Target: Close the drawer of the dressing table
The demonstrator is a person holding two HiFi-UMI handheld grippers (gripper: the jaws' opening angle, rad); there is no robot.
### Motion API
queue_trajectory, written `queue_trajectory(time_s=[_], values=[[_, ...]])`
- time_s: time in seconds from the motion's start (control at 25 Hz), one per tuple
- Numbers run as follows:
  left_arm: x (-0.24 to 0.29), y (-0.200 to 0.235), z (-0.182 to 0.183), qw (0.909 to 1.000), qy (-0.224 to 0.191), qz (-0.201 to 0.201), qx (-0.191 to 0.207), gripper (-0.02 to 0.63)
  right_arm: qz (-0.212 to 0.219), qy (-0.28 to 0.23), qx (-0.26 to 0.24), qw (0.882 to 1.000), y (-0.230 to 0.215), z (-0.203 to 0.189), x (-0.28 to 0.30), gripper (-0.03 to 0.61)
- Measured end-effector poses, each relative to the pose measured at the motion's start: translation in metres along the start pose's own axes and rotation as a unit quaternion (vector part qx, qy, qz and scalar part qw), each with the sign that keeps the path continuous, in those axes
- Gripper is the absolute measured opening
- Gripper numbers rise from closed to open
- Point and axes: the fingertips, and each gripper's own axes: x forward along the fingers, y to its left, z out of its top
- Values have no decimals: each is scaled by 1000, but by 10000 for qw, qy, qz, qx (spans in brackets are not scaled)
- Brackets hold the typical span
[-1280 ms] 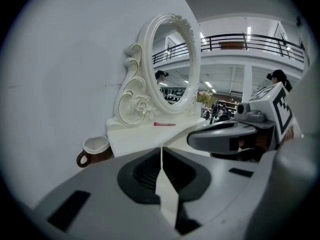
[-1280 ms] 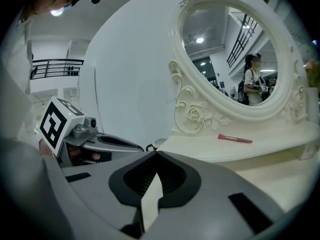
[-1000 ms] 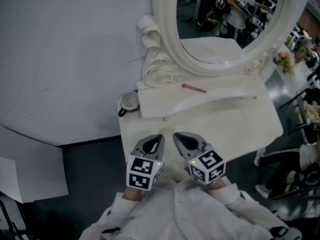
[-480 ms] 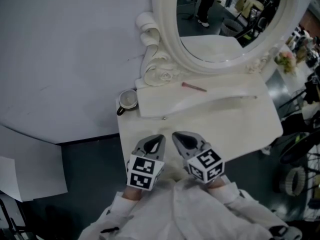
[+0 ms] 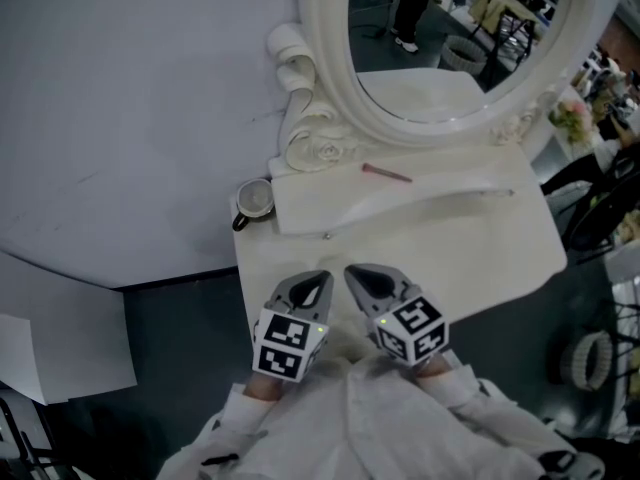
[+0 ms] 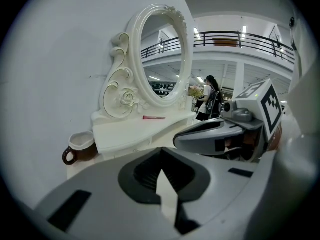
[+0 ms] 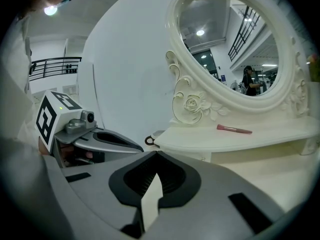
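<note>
- Grey-white wall (image 5: 130,118) filled the upper left of the head view, behind everything else.
- White dressing table (image 5: 470,253) ran across the centre of that view, its flat top bare in front of the grippers.
- White sleeves (image 5: 380,418) of the person covered the bottom centre of the frame.
- An oval mirror (image 5: 450,38) in a carved white frame with scrolls and a rose stood upright at the back of the table, at the upper right, reflecting a hall with people in it.
- A raised shelf (image 5: 400,203) crossed the table below the mirror. The drawer (image 5: 300,230) sat in its front, marked by a small knob (image 5: 327,236), in the middle of the frame. Its front looked level with the shelf; no gap could be made out.
- The left gripper (image 5: 316,276) lay at lower centre, just short of the drawer knob and apart from it, jaws clenched together with nothing between them.
- The right gripper (image 5: 355,271) lay just beside it to the right, tips near each other, jaws likewise pressed together and empty. Each carried a cube of black-and-white squares.
- A mug (image 5: 256,203), brown outside and pale inside, stood upright on the table just beside the shelf's left end.
- A thin pink stick (image 5: 387,175), perhaps a brush, lay flat on the shelf below the mirror frame.
</note>
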Motion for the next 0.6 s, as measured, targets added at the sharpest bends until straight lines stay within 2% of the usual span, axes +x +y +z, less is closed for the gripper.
queue_trajectory(time_s=[0.6], values=[[1,-5,-5,9999,84,-68,-6,6,-29,44,9,10000,2,-3,-3,6]])
